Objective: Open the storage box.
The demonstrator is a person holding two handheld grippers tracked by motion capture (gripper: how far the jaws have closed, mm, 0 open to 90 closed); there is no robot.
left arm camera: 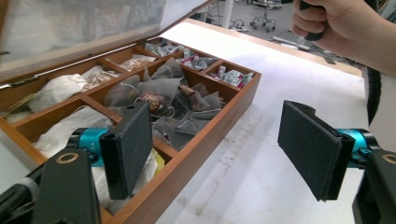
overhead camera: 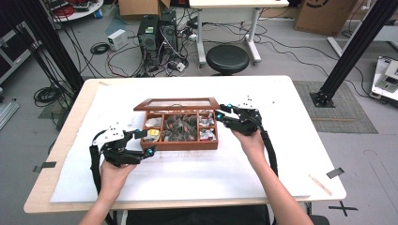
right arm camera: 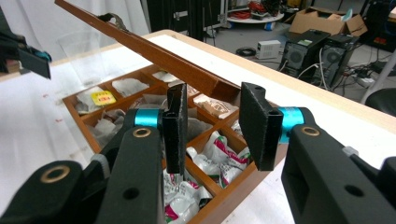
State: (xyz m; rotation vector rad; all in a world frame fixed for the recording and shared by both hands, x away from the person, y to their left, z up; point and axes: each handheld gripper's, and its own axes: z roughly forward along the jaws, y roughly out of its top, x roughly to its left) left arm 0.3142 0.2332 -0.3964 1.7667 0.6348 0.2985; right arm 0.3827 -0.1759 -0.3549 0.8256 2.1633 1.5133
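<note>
A wooden compartment box [overhead camera: 185,144] of tea bags [overhead camera: 180,126] stands mid-table, and its glass-panelled lid [overhead camera: 176,103] is raised partway. My right gripper [overhead camera: 219,112] is at the lid's right front corner. In the right gripper view the lid's wooden edge [right arm camera: 205,81] spans the gap between the jaws, and the right gripper [right arm camera: 212,109] is shut on it above sachets [right arm camera: 215,154]. My left gripper [overhead camera: 145,143] is open at the box's left front corner. In the left gripper view one jaw of the left gripper [left arm camera: 215,149] hangs over a compartment and the other over the table, with the box wall [left arm camera: 205,140] between them.
The box rests on white paper [overhead camera: 197,173] that covers most of the table. A black stool [overhead camera: 228,58] and computer towers [overhead camera: 157,33] stand on the floor beyond the far edge. A yellow packet [right arm camera: 103,98] lies in a far compartment.
</note>
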